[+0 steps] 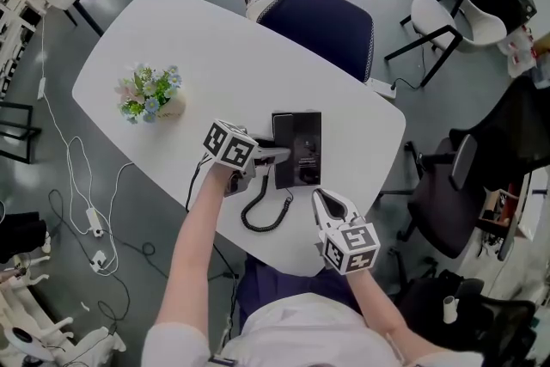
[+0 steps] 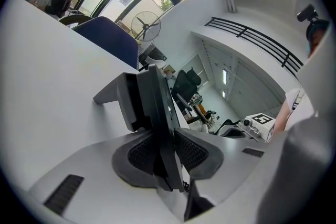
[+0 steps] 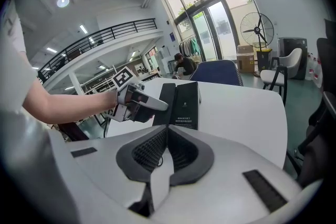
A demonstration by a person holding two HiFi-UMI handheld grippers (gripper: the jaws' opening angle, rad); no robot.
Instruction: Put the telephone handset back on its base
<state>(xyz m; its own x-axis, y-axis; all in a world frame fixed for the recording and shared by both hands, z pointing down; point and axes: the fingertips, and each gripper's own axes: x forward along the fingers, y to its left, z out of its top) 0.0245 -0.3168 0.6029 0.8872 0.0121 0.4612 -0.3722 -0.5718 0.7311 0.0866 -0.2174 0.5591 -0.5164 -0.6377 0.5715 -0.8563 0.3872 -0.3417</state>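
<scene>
The black telephone base (image 1: pixel 302 149) lies in the middle of the white table (image 1: pixel 172 39). The black handset (image 1: pixel 282 152) rests along the base's left side. My left gripper (image 1: pixel 277 156) reaches in from the left and is shut on the handset; in the left gripper view the handset (image 2: pixel 156 113) stands edge-on between both pads (image 2: pixel 140 153), against the base (image 2: pixel 122 98). My right gripper (image 1: pixel 320 198) hovers at the near table edge, shut and empty. The right gripper view shows the base (image 3: pixel 188 105), the handset (image 3: pixel 164 102) and the left gripper (image 3: pixel 140 104) ahead of it.
The coiled cord (image 1: pixel 265 215) loops on the table in front of the base. A small pot of flowers (image 1: pixel 151 94) stands at the left. A blue chair (image 1: pixel 325 23) is at the far edge, a black office chair (image 1: pixel 464 185) to the right.
</scene>
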